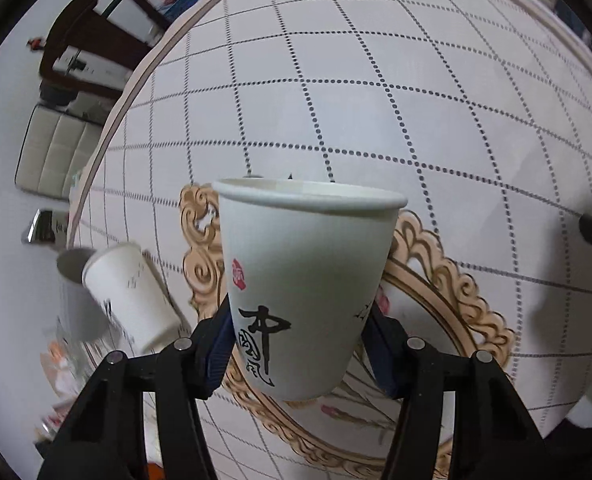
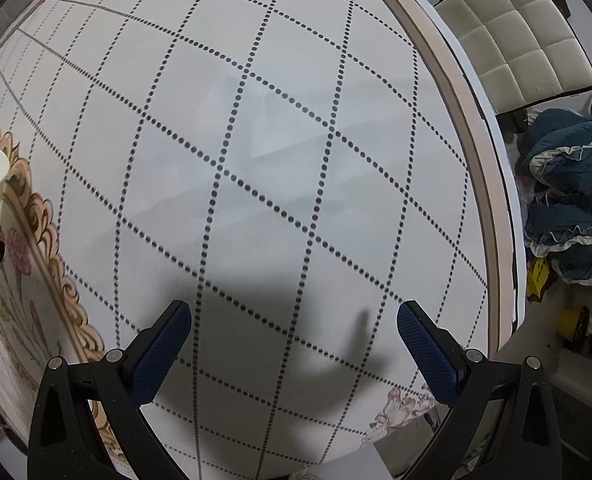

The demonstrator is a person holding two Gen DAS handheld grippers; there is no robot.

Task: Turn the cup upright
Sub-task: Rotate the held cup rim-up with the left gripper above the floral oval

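Left gripper (image 1: 302, 344) clamped on white paper cup (image 1: 304, 280), rim toward 12 o'clock; right gripper (image 2: 294, 344) fingers wide apart, holding nothing, above grid-patterned desk (image 2: 280, 128).

The paper cup (image 1: 308, 284) sits mouth-up between the fingers of the left gripper (image 1: 298, 354), above the ornate medallion (image 1: 448, 280) at the middle of the round table (image 1: 376, 112). A second paper cup (image 1: 130, 294) lies tilted to its left, near the table's edge. The right gripper (image 2: 294, 354) hangs over bare tabletop, well apart from both cups. A padded chair (image 2: 524, 32) stands beyond the rim at far right, bundled clothing (image 2: 572, 196) on the floor beside it.
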